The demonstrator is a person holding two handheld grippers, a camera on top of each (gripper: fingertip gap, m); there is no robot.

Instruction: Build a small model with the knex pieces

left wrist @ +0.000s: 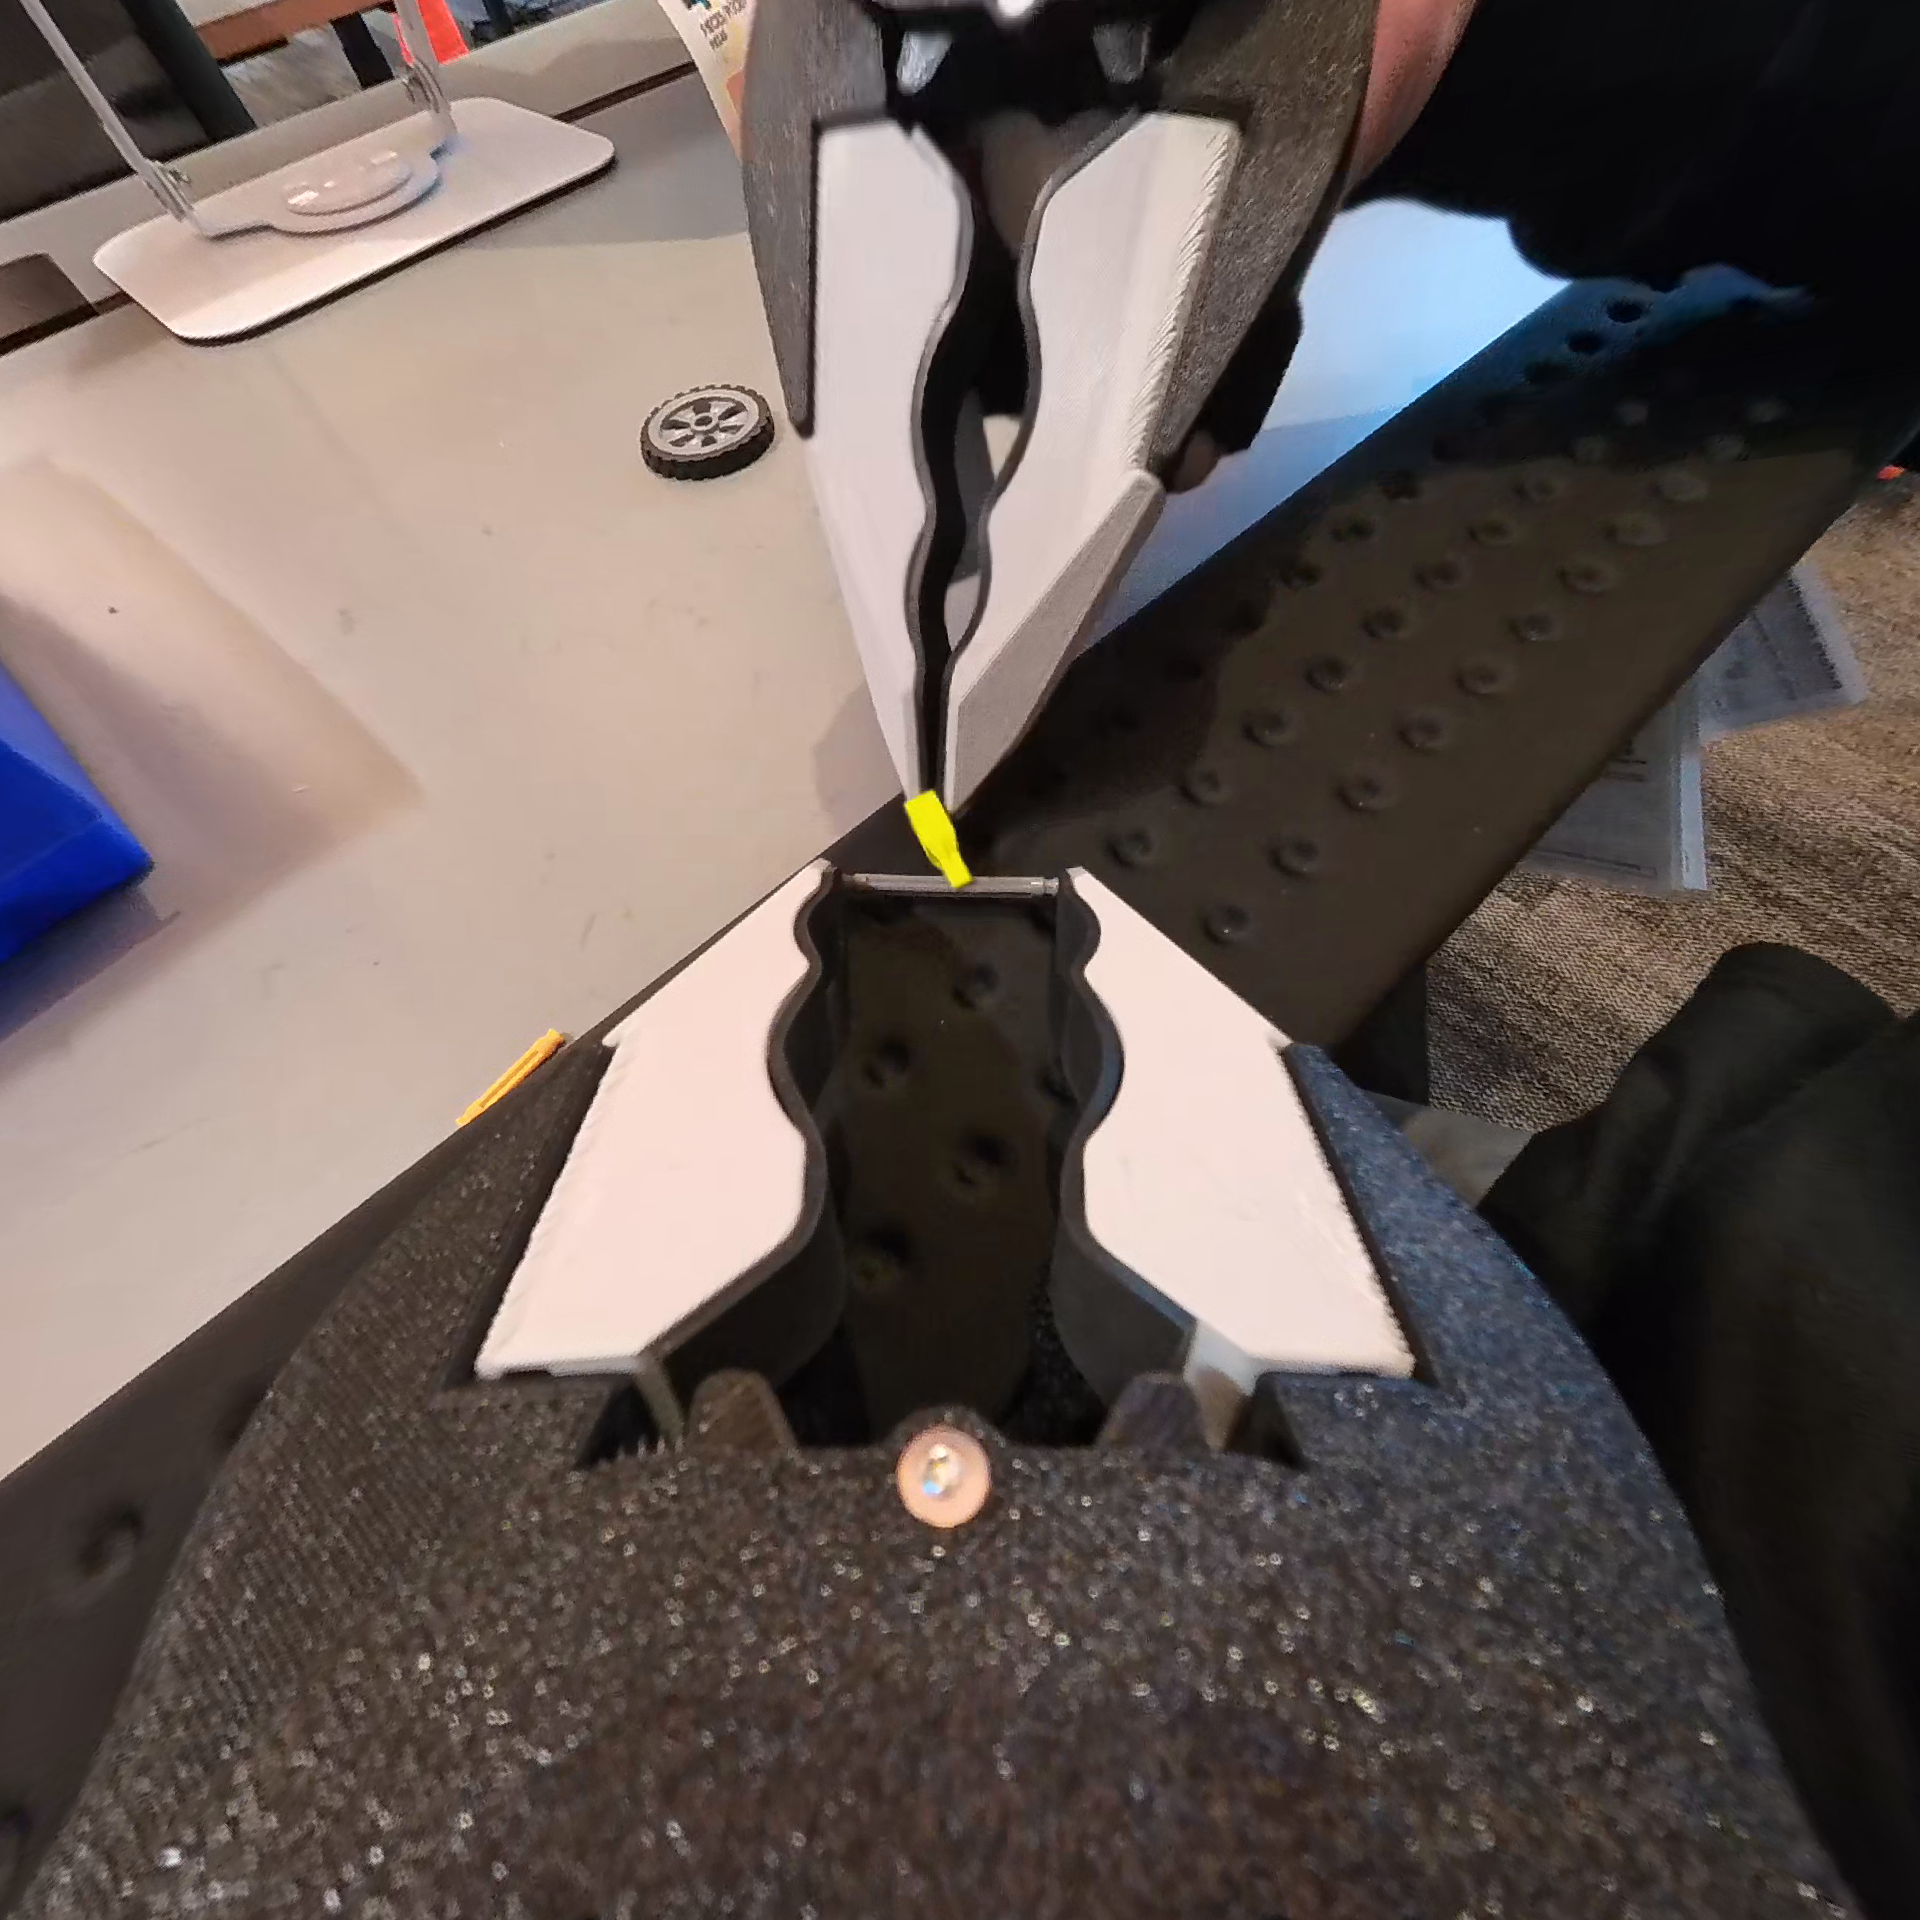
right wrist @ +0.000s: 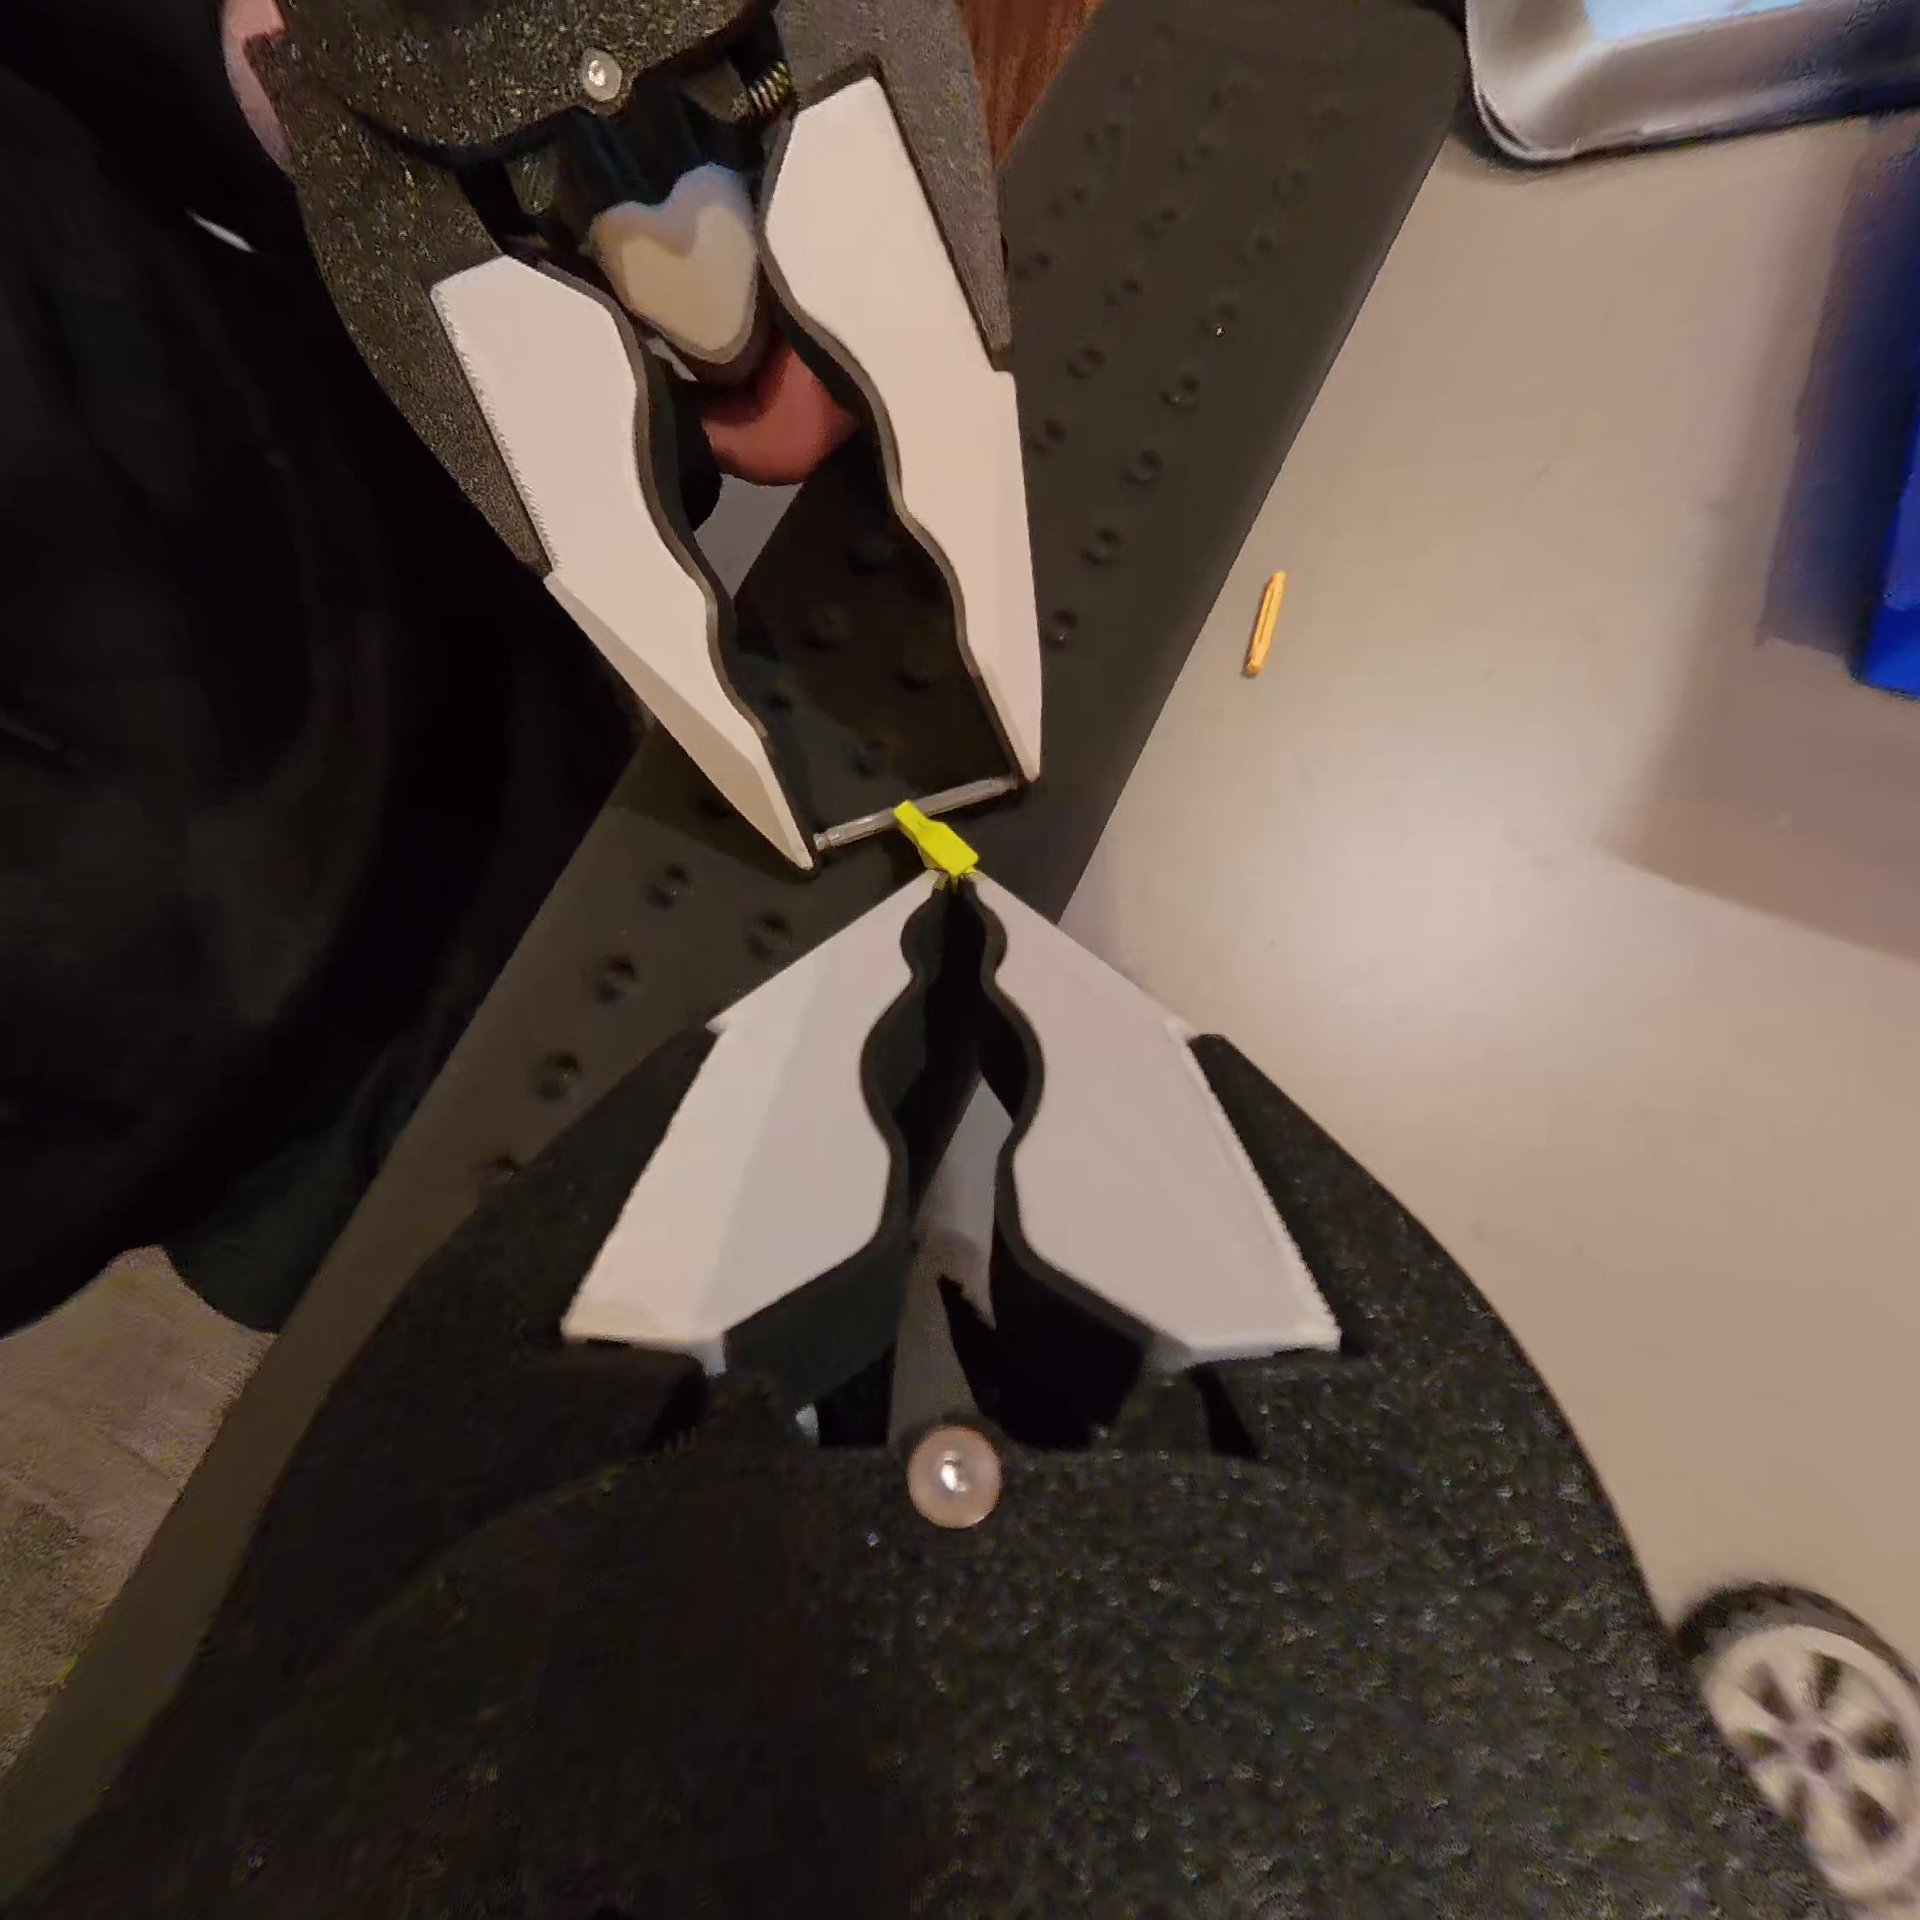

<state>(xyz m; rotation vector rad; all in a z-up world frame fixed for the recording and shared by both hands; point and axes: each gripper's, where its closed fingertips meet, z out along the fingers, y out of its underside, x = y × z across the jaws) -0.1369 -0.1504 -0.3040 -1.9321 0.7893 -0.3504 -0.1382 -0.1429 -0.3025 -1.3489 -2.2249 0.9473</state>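
Thin metal pin (left wrist: 951, 883) spans left tool (left wrist: 951, 881) tips, touching yellow piece (left wrist: 935, 836).

Two grippers (left wrist: 951, 883) (right wrist: 951, 894), alike: white tapering fingers (left wrist: 707, 1174) with wavy black inner edges. Behind them, speckled black bodies with a silver screw (left wrist: 943, 1481) at centre. Black sleeves (left wrist: 1745, 1195) beyond.

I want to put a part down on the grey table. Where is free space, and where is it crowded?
Free: the grey table between the small wheel, blue object and orange stick. Crowded: over the black studded strip, where the left claw and right claw meet at the thin pin and yellow piece.
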